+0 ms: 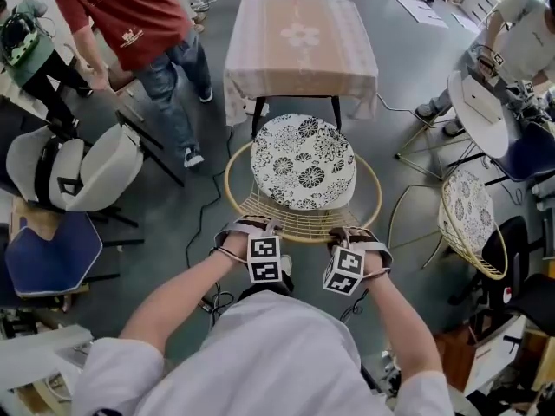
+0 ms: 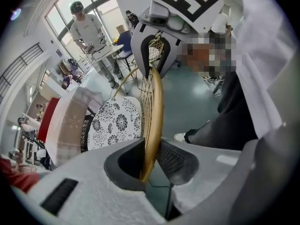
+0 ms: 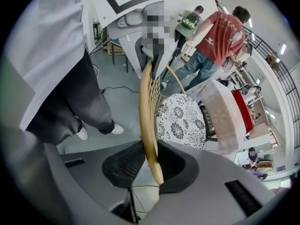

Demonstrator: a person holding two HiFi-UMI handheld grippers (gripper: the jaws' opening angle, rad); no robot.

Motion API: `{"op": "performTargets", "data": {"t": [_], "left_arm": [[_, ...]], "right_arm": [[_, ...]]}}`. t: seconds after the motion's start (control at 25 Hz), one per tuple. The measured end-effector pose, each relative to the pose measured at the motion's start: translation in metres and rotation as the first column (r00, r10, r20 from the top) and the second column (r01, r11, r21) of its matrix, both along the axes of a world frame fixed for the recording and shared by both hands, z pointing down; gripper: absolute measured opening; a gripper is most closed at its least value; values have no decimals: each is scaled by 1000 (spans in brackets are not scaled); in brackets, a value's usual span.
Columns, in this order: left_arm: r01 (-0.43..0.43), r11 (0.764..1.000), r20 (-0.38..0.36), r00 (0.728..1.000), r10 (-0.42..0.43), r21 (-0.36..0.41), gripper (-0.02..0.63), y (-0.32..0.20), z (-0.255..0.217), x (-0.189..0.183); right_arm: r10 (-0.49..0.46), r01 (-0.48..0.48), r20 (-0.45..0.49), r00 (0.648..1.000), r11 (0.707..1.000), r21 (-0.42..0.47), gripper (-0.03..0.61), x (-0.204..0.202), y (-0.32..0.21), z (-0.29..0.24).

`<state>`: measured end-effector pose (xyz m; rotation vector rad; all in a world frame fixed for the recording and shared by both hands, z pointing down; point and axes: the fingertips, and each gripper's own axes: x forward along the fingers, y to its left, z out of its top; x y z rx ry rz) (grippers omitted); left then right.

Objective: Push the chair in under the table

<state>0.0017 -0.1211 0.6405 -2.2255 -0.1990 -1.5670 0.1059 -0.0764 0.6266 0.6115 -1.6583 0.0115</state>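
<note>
clamping the near rim of the round golden wicker chair (image 1: 299,230) at two spots: jaws of the left gripper (image 1: 247,230) narrowed onto the rim, those of the right gripper (image 1: 357,235) pinched on it too (apart along the curve). facing the square table under a pale pink cloth (image 1: 301,42), with the black-and-white floral seat cushion (image 1: 303,163) just short of the cloth's near hem.

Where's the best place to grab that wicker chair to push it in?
The golden back rim, from above on the side away from the table. It is a thin hoop that fits between jaws; the left gripper and right gripper clamp it either side of centre.
</note>
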Motion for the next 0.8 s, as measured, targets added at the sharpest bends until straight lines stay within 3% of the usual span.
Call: {"op": "performTargets", "data": {"t": [0.2, 0.8], "left_arm": [[-10, 1000, -9, 1000, 9, -25, 75, -22, 1, 10], [19, 1000, 22, 1000, -19, 10, 74, -87, 1, 35]], "right_arm": [[27, -27, -24, 999, 1000, -6, 67, 11, -25, 1], [29, -28, -42, 999, 999, 20, 67, 37, -90, 0]]}}
